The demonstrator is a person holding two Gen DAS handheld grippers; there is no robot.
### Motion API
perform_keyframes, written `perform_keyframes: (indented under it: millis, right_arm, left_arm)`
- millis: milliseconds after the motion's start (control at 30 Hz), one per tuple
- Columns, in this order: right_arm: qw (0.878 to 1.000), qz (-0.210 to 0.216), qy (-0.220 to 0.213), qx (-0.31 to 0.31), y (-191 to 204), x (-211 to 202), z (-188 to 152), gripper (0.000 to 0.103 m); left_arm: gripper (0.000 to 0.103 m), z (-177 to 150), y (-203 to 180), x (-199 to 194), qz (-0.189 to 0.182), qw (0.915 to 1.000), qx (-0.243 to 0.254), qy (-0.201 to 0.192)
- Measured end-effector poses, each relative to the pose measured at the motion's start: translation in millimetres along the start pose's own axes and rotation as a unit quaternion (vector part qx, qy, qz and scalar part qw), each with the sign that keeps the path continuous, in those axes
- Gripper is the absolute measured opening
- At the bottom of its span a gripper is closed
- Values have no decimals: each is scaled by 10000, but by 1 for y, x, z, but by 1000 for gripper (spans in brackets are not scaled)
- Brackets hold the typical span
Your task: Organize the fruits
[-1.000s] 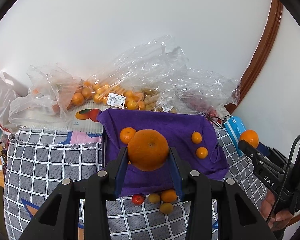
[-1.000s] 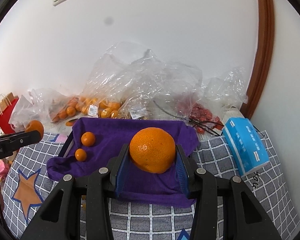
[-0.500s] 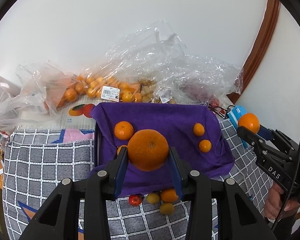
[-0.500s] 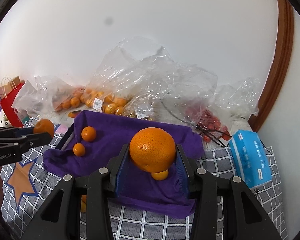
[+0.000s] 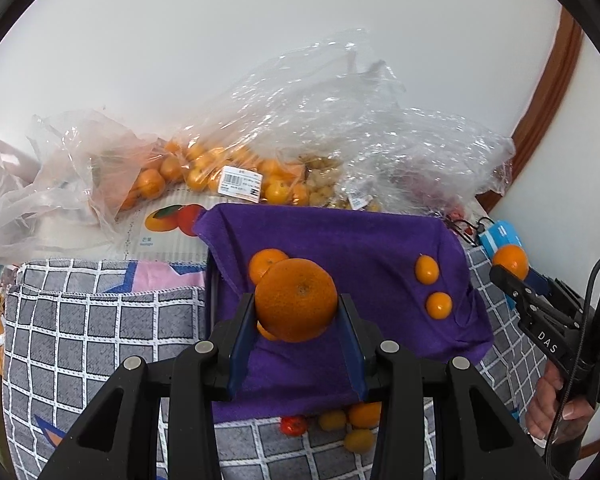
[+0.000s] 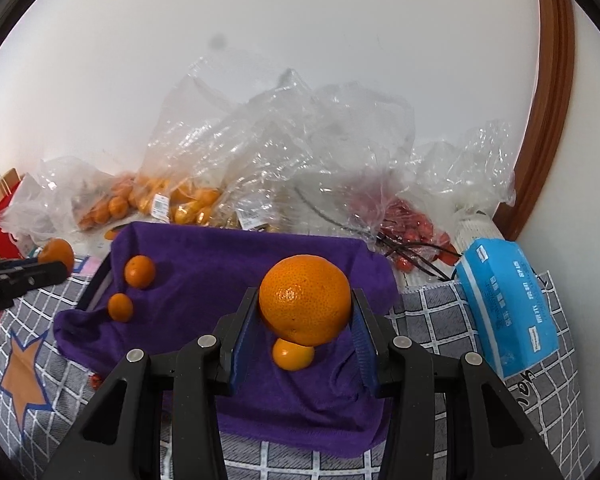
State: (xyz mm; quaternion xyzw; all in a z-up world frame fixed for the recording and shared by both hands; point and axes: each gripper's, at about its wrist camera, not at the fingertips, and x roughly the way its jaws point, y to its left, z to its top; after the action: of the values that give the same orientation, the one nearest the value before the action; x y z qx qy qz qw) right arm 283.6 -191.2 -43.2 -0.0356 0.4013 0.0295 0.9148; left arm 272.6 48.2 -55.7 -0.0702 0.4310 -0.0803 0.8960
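Left wrist view shows us a large orange (image 5: pixel 296 300) clamped between the blue pads of our left gripper (image 5: pixel 296 320), both pads pressed against its sides, held above the purple cloth (image 5: pixel 340 240). Right behind it a smaller orange (image 5: pixel 265 263) lies on the cloth, and another fruit peeks out beneath the held one. 2 small oranges (image 5: pixel 427 269) sit near the cloth's right edge, one just in front of the other.

From the right wrist camera we see a second large orange (image 6: pixel 305 300) pinched in our right gripper (image 6: pixel 305 320), its pads closed onto the fruit's flanks. Directly below it a small orange (image 6: pixel 293 354) rests on the cloth, and whether the 2 touch we cannot tell.

Past the near edge of the cloth, 4 little fruits (image 5: pixel 332 420) lie clustered on the grey checked mat (image 5: pixel 80 340), 1 of them red. Behind the cloth, clear plastic bags (image 5: pixel 340 120) hold more oranges, and red fruit (image 6: pixel 412 228) shows in a bag at the right. A blue tissue pack (image 6: pixel 508 304) lies on the mat to the right of the cloth.
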Motion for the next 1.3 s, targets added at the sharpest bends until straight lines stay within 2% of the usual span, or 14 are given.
perform_keyframes:
  millis: [200, 333, 667, 900, 1300]
  right_arm:
    - [9996, -288, -7, 67, -26, 11, 0, 44]
    - [9994, -340, 39, 104, -37, 19, 2, 44]
    - [9994, -23, 348, -78, -18, 54, -8, 44]
    - [9987, 31, 509, -60, -14, 74, -10, 44]
    - [9968, 82, 779, -146, -10, 92, -19, 44]
  left_arm:
    - [38, 0, 16, 13, 124, 9999, -65, -19]
    - [38, -1, 19, 25, 92, 9998, -122, 133]
    - [38, -1, -5, 54, -136, 9987, 97, 476]
    - [38, -7, -20, 74, -196, 9965, 167, 793]
    - [38, -15, -33, 92, -176, 9950, 350, 921]
